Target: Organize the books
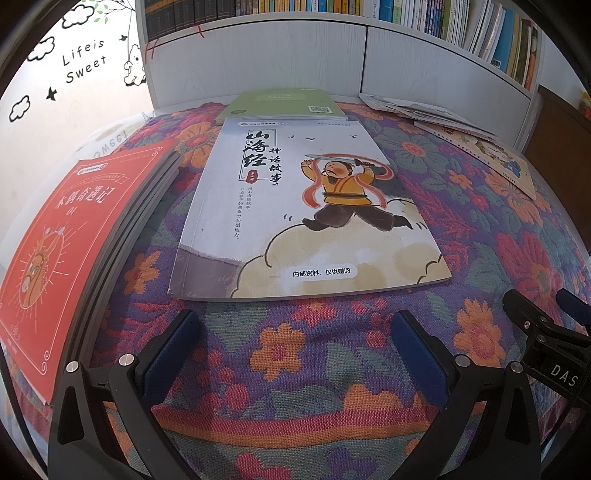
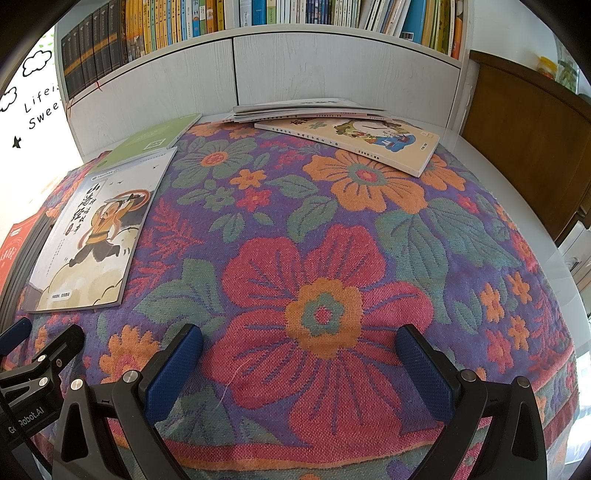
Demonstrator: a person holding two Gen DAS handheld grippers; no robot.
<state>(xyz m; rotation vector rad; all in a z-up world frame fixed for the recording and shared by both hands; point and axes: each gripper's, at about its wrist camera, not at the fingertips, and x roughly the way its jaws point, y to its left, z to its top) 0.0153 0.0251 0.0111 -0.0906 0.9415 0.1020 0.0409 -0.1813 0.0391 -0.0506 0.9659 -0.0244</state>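
Hovering tongs (image 1: 293,347) agape, grey book (image 1: 306,210) ahead

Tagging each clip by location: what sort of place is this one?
Probably a home study or child's room: a white bookshelf packed with books, a floral cloth over the table, and a "Life is Sweet" wall decal.

From my remote station I note a floral woven cloth (image 2: 332,258) in purple, orange, red and green covering the work surface. I see a wall sticker (image 1: 83,61) reading "Life is Sweet" with cloud outlines at the left, and a brown wooden cabinet (image 2: 524,147) at the right. A yellow-lidded jar (image 2: 546,68) stands on that cabinet.
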